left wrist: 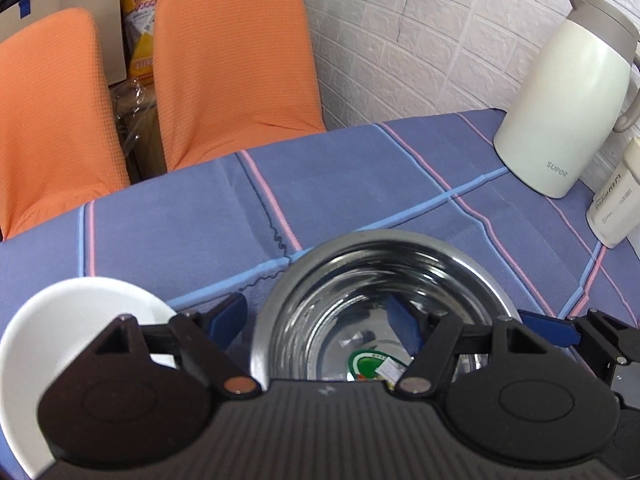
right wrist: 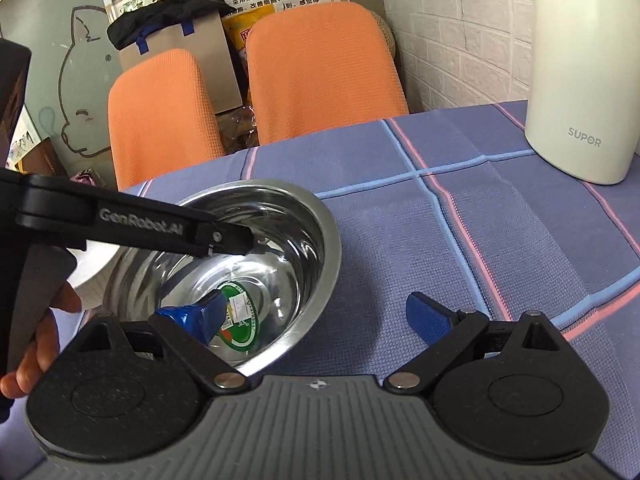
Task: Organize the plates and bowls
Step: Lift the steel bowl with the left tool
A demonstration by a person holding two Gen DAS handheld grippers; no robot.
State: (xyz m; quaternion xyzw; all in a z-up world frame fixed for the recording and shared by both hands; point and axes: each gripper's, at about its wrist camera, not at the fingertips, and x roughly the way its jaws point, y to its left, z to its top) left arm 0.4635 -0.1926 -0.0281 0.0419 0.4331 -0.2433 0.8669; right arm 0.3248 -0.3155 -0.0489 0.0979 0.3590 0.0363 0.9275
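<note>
A shiny steel bowl [left wrist: 360, 280] with a green sticker inside sits on the blue checked tablecloth [left wrist: 180, 232]. Left of it lies a white dish [left wrist: 80, 312]. My left gripper [left wrist: 316, 318] is open and straddles the bowl's left rim, one blue pad outside and one inside. My right gripper [right wrist: 314, 318] is open across the right rim of the bowl [right wrist: 280, 208], its left pad inside and its right pad over the cloth. A hand [right wrist: 36, 344] holds the left tool, whose finger [right wrist: 232, 242] reaches over the bowl. A sliver of the white dish [right wrist: 94, 268] shows behind it.
A tall white SUPOR jug [left wrist: 568, 100] stands at the table's far right by the white brick wall, with a small white bottle [left wrist: 612, 204] beside it. Two orange chairs [left wrist: 236, 64] stand past the far table edge, with a paper bag [right wrist: 192, 56] and clutter behind them.
</note>
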